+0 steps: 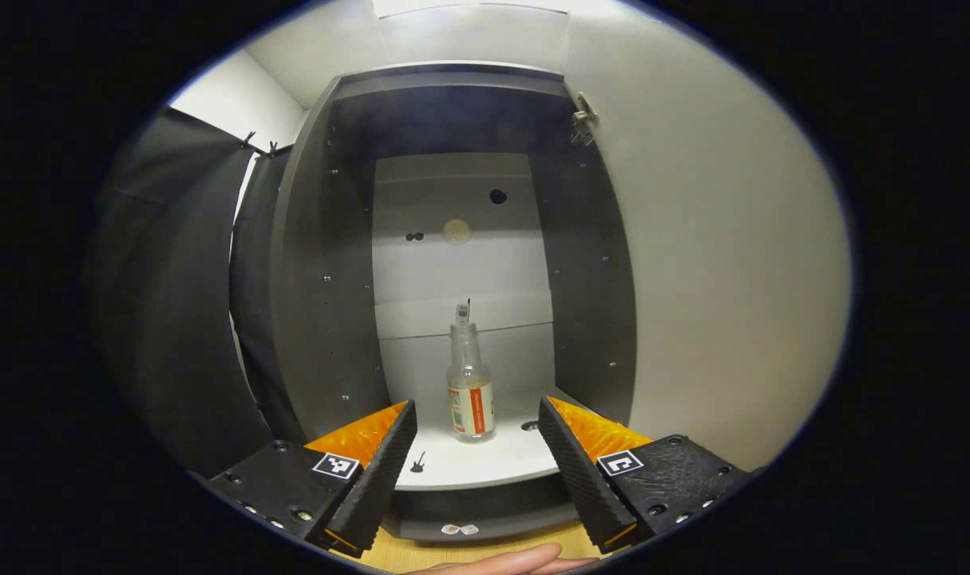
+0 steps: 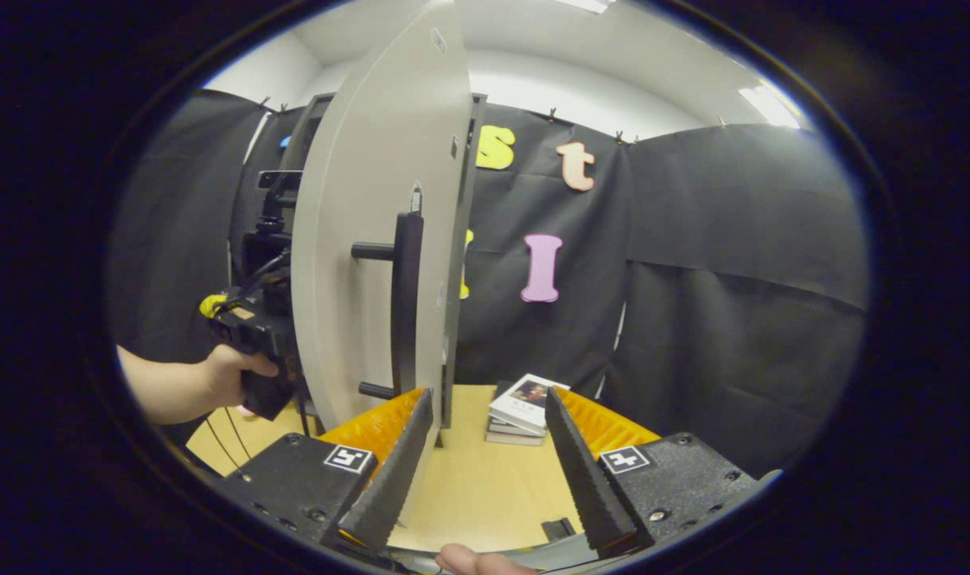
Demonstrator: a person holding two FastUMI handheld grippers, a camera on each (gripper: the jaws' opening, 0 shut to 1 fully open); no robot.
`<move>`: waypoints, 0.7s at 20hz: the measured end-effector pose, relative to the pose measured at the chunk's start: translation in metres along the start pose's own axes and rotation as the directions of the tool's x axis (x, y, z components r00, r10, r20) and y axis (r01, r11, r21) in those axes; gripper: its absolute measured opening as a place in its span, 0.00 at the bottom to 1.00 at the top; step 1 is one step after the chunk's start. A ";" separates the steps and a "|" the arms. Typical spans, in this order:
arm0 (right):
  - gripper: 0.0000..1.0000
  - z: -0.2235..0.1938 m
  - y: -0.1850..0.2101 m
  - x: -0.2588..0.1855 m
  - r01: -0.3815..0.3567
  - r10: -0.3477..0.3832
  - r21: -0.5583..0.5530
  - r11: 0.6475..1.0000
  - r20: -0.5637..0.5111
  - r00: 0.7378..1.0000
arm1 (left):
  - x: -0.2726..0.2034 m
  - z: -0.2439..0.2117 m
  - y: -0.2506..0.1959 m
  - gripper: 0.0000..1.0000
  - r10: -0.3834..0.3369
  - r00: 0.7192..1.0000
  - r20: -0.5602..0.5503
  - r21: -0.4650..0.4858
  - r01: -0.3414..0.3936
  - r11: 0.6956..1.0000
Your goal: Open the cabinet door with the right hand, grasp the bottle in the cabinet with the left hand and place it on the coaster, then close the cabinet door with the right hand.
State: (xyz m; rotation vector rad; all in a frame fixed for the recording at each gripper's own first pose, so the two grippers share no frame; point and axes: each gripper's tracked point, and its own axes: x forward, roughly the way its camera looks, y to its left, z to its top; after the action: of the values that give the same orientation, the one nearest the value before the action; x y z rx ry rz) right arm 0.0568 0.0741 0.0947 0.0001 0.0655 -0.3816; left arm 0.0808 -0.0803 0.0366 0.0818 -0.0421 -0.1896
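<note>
In the left gripper view the cabinet (image 1: 325, 263) stands open, and a clear bottle (image 1: 469, 387) with an orange-and-white label stands upright on its white shelf (image 1: 485, 463). My left gripper (image 1: 478, 427) is open just in front of the shelf, its fingers flanking the bottle from nearer the camera without touching it. The open door's inner face (image 1: 724, 263) spreads to the right. In the right gripper view the door (image 2: 373, 263) is swung out edge-on with its black bar handle (image 2: 405, 303). My right gripper (image 2: 488, 415) is open beside the door, holding nothing.
A person's hand (image 2: 229, 371) holds the other gripper's body (image 2: 261, 319) behind the door. A stack of books (image 2: 524, 411) lies on the wooden table (image 2: 477, 479) near the black cloth wall. A fingertip (image 1: 508, 561) shows at the left gripper view's bottom edge.
</note>
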 end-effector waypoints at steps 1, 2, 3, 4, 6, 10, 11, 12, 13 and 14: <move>0.89 -0.001 -0.010 -0.001 0.035 -0.035 0.014 0.999 -0.005 0.999 | 0.015 0.003 0.001 0.93 0.001 1.000 0.001 -0.004 -0.001 1.000; 0.89 -0.003 -0.019 0.000 0.068 -0.068 0.030 0.997 -0.013 0.998 | 0.028 0.009 0.005 0.93 0.008 1.000 0.016 -0.005 -0.008 1.000; 0.90 -0.005 -0.027 0.001 0.101 -0.100 0.040 0.994 -0.025 0.995 | 0.041 0.015 0.007 0.93 0.013 0.999 0.034 -0.002 -0.013 1.000; 0.90 -0.008 -0.036 0.002 0.133 -0.131 0.047 0.990 -0.041 0.991 | 0.053 0.020 0.009 0.92 0.018 0.998 0.055 0.007 -0.018 1.000; 0.90 -0.010 -0.044 0.002 0.162 -0.158 0.067 0.985 -0.061 0.986 | 0.082 0.025 0.016 0.92 0.037 0.996 0.081 0.016 -0.038 0.999; 0.86 -0.011 -0.048 0.000 0.207 -0.201 0.086 0.975 -0.075 0.977 | 0.132 0.023 0.024 0.92 0.062 0.995 0.075 -0.004 -0.062 0.998; 0.86 -0.012 -0.045 0.000 0.209 -0.203 0.070 0.975 -0.083 0.976 | 0.146 0.018 0.023 0.93 0.065 0.996 0.060 -0.012 -0.065 0.998; 0.86 -0.011 -0.048 0.002 0.231 -0.227 0.044 0.972 -0.086 0.970 | 0.155 0.014 0.021 0.93 0.067 0.997 0.045 -0.028 -0.066 0.997; 0.86 -0.012 -0.053 0.001 0.267 -0.265 0.018 0.964 -0.084 0.961 | 0.164 0.008 0.018 0.92 0.051 0.998 0.023 -0.047 -0.049 0.998; 0.86 -0.013 -0.051 0.002 0.286 -0.284 0.010 0.958 -0.082 0.955 | 0.175 0.002 0.014 0.93 0.028 1.000 0.006 -0.053 -0.028 0.998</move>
State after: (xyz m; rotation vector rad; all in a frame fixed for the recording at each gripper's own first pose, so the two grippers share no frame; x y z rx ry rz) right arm 0.0386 0.0260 0.0825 0.0276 0.1419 -0.6720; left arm 0.2547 -0.0999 0.0454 0.0278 -0.0446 -0.1626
